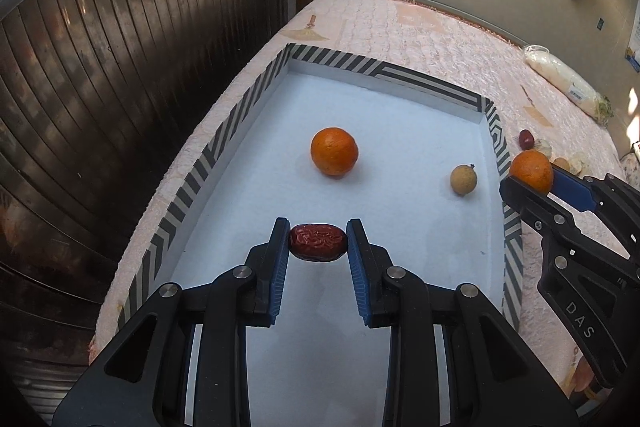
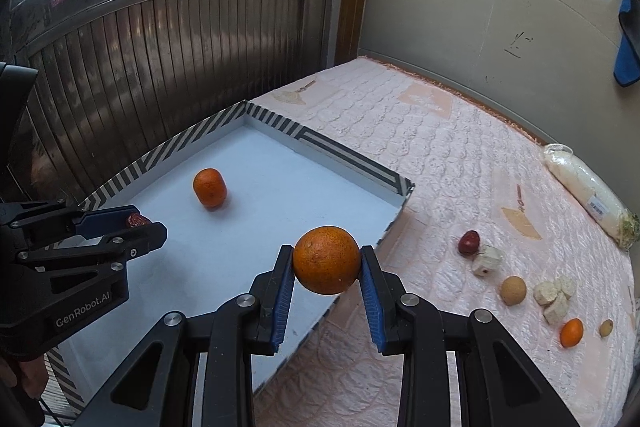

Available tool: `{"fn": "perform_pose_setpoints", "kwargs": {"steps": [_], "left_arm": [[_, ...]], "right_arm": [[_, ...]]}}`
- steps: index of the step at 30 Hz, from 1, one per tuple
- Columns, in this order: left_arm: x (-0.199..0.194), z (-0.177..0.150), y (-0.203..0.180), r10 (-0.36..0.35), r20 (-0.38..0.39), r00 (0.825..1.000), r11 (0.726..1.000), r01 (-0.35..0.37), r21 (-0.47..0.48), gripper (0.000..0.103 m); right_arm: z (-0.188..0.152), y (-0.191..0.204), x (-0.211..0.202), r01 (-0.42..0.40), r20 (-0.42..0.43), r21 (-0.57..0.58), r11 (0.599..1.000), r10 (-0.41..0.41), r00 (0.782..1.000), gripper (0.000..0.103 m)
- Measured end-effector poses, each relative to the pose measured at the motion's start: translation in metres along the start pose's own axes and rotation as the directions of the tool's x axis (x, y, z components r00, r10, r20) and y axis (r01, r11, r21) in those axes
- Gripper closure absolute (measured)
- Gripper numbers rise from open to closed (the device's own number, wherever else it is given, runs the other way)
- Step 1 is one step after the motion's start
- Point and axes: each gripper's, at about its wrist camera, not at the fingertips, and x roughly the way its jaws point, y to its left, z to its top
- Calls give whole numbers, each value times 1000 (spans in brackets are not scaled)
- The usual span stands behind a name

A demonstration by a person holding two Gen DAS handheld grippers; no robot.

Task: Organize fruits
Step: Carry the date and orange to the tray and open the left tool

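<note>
My left gripper (image 1: 318,231) is shut on a wrinkled red date (image 1: 318,243), held over the near part of a white tray with a striped rim (image 1: 420,77). On the tray floor lie an orange (image 1: 334,151) and a tan longan (image 1: 464,180). My right gripper (image 2: 327,253) is shut on a second orange (image 2: 326,259), held above the tray's right rim (image 2: 344,155). In the right wrist view the left gripper (image 2: 146,221) shows at the left with the date (image 2: 136,220). In the left wrist view the right gripper (image 1: 534,183) shows at the right edge.
On the pink quilted bed (image 2: 420,131) right of the tray lie a red date (image 2: 469,242), a longan (image 2: 513,290), a small orange fruit (image 2: 571,332), a small yellowish fruit (image 2: 606,327) and several white chunks (image 2: 556,297). A wrapped white bundle (image 2: 592,197) lies further back. A dark slatted door (image 1: 120,67) stands left.
</note>
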Motion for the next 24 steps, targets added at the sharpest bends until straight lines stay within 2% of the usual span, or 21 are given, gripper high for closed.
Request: {"fn": "perform_pose_setpoints", "kwargs": {"steps": [17, 24], "left_arm": [[12, -2, 6, 58, -8, 998, 998, -58, 14, 75], [14, -2, 11, 59, -25, 998, 998, -59, -1, 75]], "right_arm": [[4, 24, 39, -76, -77, -42, 996, 73, 994, 72], [8, 33, 42, -91, -70, -75, 993, 86, 994, 72]]}}
